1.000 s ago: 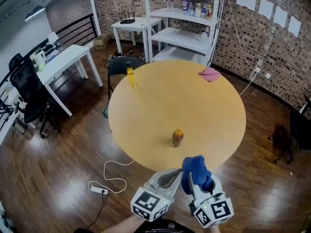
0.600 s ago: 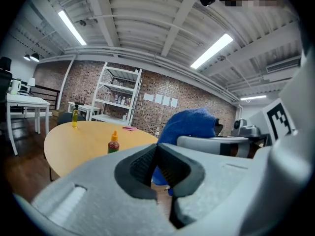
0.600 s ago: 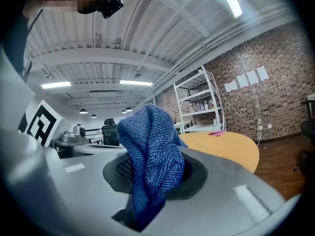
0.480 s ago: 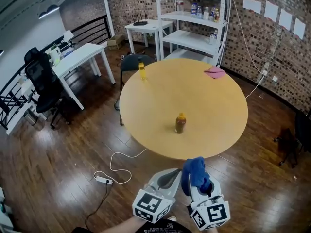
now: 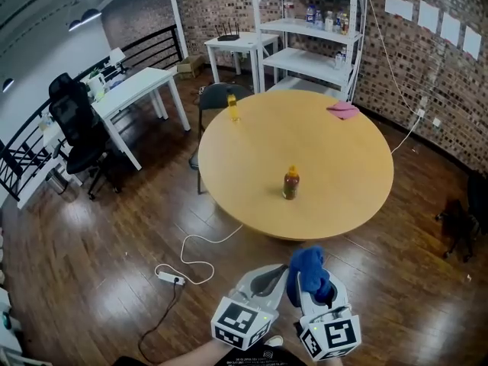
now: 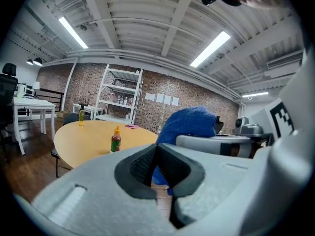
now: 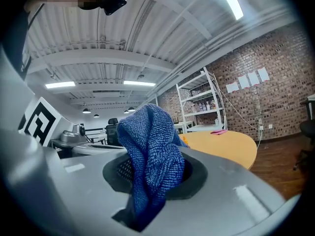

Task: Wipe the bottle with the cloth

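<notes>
On the round wooden table point(image 5: 343, 204) the brown orange-capped bottle point(image 5: 290, 183) stands centre-front, the yellow bottle point(image 5: 232, 108) back left, the pink cloth point(image 5: 342, 110) back right (both at the rim), the blue cloth point(image 5: 306, 264) in the right gripper point(image 5: 314, 282) before the table.

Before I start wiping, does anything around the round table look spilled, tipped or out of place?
Nothing spilled: the brown bottle and yellow bottle stand upright on the table. Only the white power strip and its cable lie loose on the floor, a possible trip hazard.
</notes>
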A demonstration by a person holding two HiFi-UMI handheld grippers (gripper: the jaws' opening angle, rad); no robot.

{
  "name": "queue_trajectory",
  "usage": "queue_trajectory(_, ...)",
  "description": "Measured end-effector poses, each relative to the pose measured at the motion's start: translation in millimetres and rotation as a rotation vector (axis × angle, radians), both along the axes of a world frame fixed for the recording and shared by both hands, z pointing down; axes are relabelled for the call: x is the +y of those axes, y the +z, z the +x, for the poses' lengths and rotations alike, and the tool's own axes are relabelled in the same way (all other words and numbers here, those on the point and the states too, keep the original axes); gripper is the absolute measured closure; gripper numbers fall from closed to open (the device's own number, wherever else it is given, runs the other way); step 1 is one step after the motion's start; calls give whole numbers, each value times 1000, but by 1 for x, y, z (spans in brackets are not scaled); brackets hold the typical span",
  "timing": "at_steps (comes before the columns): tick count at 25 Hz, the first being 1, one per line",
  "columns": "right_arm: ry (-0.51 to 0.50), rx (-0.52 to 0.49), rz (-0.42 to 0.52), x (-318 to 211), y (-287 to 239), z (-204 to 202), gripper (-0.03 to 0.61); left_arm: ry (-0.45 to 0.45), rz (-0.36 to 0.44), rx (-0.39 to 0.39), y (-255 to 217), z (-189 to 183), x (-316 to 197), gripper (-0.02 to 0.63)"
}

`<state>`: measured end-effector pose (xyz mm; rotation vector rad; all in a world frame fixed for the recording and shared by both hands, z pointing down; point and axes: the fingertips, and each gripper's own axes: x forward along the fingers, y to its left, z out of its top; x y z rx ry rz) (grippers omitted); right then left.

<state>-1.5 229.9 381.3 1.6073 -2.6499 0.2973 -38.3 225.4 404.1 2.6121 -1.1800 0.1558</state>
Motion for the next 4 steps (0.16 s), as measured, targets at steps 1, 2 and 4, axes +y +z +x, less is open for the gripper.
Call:
queue_trajectory(1, -2, 1, 3, 5, -2, -2, 477, 1, 3, 1, -2, -1, 5, 611)
queue_trajectory(2, -3, 2, 7, 9, -5, -3, 477, 2, 7, 1, -5, -2, 10, 611)
queue_trajectory(4, -4, 3, 15, 19, -9, -7, 477, 3, 15, -1, -10, -4, 21, 611)
